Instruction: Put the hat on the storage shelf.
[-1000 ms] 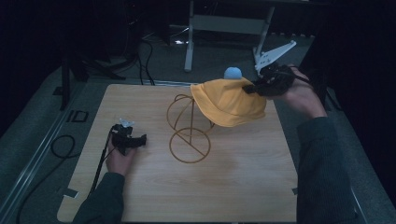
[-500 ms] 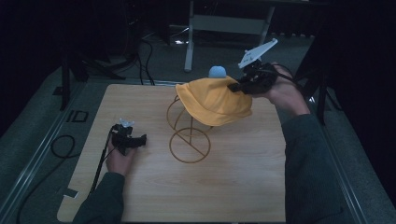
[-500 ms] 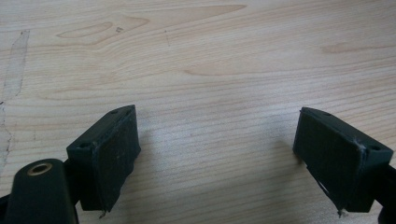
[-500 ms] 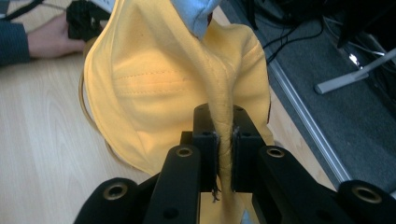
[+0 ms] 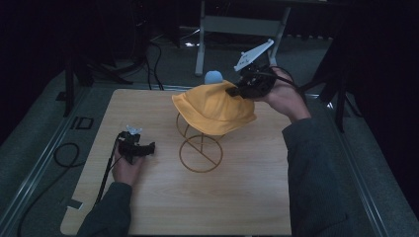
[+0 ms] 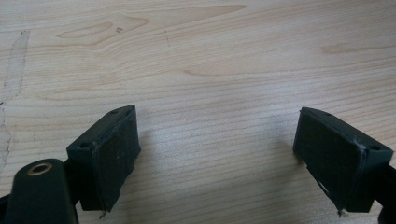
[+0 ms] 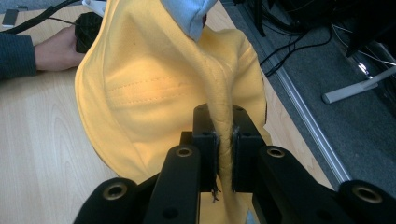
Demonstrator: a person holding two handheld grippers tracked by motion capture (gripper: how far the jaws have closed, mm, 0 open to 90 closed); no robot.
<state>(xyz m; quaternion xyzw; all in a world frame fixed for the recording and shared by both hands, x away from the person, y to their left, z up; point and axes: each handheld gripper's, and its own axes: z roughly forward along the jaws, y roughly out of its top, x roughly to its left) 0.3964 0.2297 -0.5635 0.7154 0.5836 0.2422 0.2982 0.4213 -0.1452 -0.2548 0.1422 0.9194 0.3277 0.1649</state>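
The right gripper (image 7: pixel 223 140) is closed tight on a fold of the yellow hat (image 5: pixel 212 111), which hangs over the wire stand (image 5: pixel 200 148). Left of the stand, the left gripper (image 6: pixel 229 158) stands wide open and empty on the wooden table (image 5: pixel 163 197). Dark room behind.

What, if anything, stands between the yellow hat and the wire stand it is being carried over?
Nothing visible does. The right gripper has its jaws shut on the brim of the yellow hat, which already hangs over the gold wire stand. The left gripper rests apart on the table.
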